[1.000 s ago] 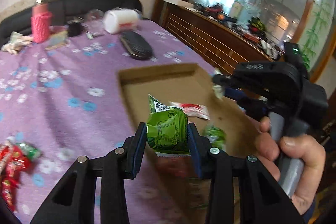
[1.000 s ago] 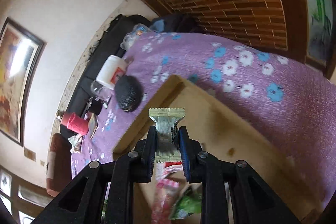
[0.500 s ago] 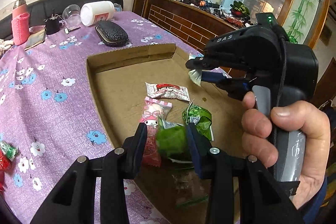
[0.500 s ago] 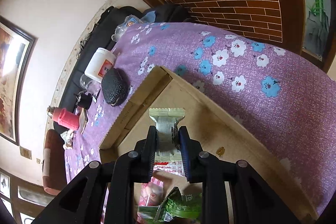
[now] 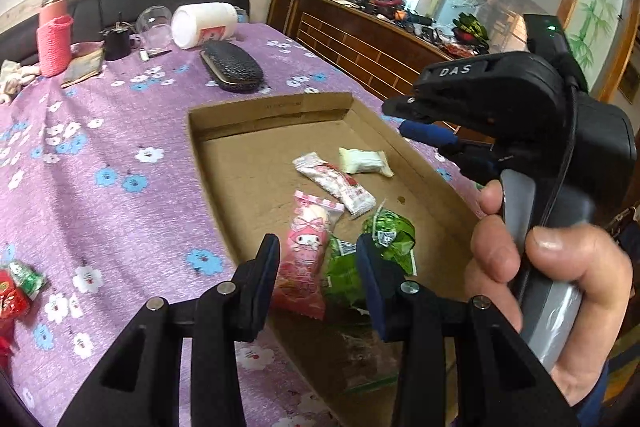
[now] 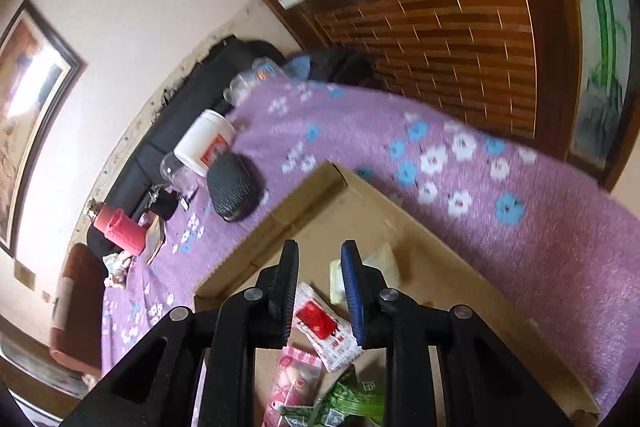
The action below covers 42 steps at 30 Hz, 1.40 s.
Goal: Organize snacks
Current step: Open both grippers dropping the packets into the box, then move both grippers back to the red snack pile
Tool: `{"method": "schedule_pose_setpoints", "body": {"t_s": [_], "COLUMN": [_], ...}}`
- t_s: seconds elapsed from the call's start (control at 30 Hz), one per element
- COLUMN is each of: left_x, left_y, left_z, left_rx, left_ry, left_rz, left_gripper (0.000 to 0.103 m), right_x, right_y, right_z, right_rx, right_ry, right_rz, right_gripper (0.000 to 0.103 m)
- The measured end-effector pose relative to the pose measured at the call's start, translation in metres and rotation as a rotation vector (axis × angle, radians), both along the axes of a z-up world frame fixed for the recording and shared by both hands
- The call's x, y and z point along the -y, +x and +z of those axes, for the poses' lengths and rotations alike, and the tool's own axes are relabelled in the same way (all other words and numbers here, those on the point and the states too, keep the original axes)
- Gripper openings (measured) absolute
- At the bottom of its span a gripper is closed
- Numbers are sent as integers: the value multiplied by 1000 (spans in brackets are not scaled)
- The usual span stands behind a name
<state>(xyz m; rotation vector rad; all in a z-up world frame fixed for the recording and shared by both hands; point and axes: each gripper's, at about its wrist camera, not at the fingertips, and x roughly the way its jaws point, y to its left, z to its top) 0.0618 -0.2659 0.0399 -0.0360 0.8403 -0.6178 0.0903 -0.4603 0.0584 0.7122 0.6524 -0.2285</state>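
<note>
A shallow cardboard box [image 5: 280, 107] lies on the purple flowered cloth. In it lie a pale white packet [image 5: 364, 161], a white and red packet [image 5: 336, 183], a pink packet [image 5: 306, 251] and green packets [image 5: 384, 231]. My left gripper [image 5: 318, 267] is open and empty, low over the box's near end, above a green packet [image 5: 344, 275]. My right gripper [image 6: 320, 267] is open and empty above the box; the pale packet [image 6: 380, 267] lies just beyond its fingers. The right gripper [image 5: 412, 119] also shows in the left wrist view.
Red and green snack packets [image 5: 16, 287] lie on the cloth at far left. A black case [image 5: 232, 67], a white jar on its side [image 5: 204, 25], a glass [image 5: 154, 31], a pink bottle [image 5: 54, 35] stand at the table's far end. A wooden cabinet [image 6: 460, 47] runs along the right.
Both grippers have opened. The green packet dropped from the left one and the pale packet from the right one, and both lie in the box.
</note>
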Motion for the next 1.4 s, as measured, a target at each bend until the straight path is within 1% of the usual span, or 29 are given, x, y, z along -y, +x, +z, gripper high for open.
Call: {"method": "schedule_pose_setpoints", "body": {"t_s": [0.13, 0.2, 0.23, 0.33, 0.47, 0.53, 0.63, 0.7, 0.77, 0.97, 1.17, 1.3, 1.4], "left_x": [-12, -22, -27, -50, -80, -94, -115, -128, -138, -167, -198, -226, -253], "left_y": [-5, -11, -15, -32, -52, -60, -71, -78, -85, -99, -104, -98, -88], "left_z": [6, 10, 13, 27, 39, 41, 44, 46, 48, 49, 38, 27, 18], "left_rx": [3, 5, 17, 70, 108, 116, 118, 125, 131, 139, 132, 98, 43], "left_ry": [34, 45, 59, 89, 103, 111, 104, 96, 90, 59, 47, 24, -1], "left_rz": [42, 55, 63, 98, 143, 167, 192, 212, 228, 277, 330, 386, 451], "left_gripper": [39, 42, 45, 47, 50, 50, 50, 50, 50, 52, 56, 56, 56], "right_x": [-18, -24, -28, -46, -71, -87, -105, -118, -130, -157, -195, -225, -244], "right_y": [0, -1, -1, 0, -2, -5, -16, -25, -33, -51, -60, -61, -60], "right_z": [9, 12, 14, 19, 22, 23, 29, 33, 33, 23, 12, -1, -11], "right_rx": [63, 87, 100, 137, 164, 159, 177, 186, 186, 155, 114, 78, 52], "right_ry": [-55, -85, -101, -160, -236, -268, -262, -282, -287, -248, -232, -239, -242], "right_rz": [49, 61, 72, 121, 191, 223, 284, 319, 363, 459, 563, 644, 705], "right_gripper": [24, 24, 24, 24, 24, 24, 24, 24, 24, 24, 25, 25, 25]}}
